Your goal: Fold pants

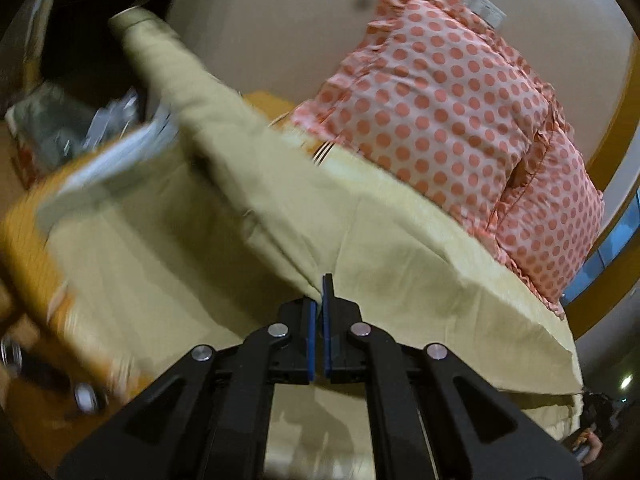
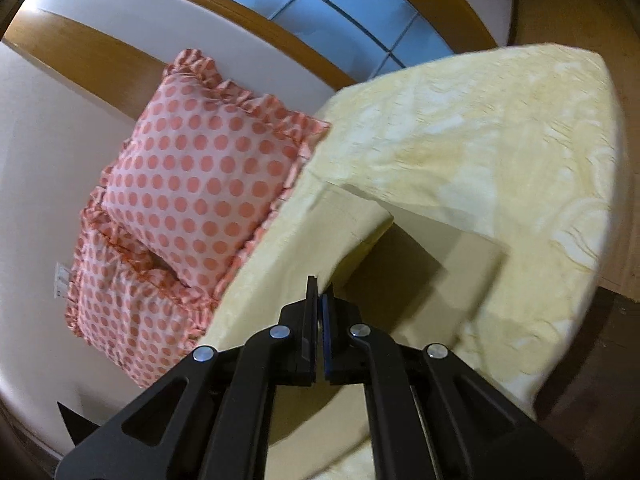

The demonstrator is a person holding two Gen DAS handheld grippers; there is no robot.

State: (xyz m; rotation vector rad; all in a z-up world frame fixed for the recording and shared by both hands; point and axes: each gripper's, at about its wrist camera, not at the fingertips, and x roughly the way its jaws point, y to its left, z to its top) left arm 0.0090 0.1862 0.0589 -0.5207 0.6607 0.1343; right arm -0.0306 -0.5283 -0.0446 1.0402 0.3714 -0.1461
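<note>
The pants [image 1: 224,128] are pale beige cloth. In the left wrist view my left gripper [image 1: 322,292] is shut on an edge of them, and the cloth stretches up and away to the far left, lifted off the bed. In the right wrist view my right gripper [image 2: 320,292] is shut on another edge of the pants [image 2: 316,240], which hang as a raised sheet casting a shadow on the bed below. The rest of the pants is hidden behind the folds.
A pale yellow patterned bedspread [image 2: 500,128] covers the bed [image 1: 420,280]. Two pink polka-dot pillows [image 1: 452,120] [image 2: 192,184] lean against the white wall. A wooden headboard edge and cluttered items [image 1: 80,128] sit at the far left. A window [image 2: 340,12] is behind.
</note>
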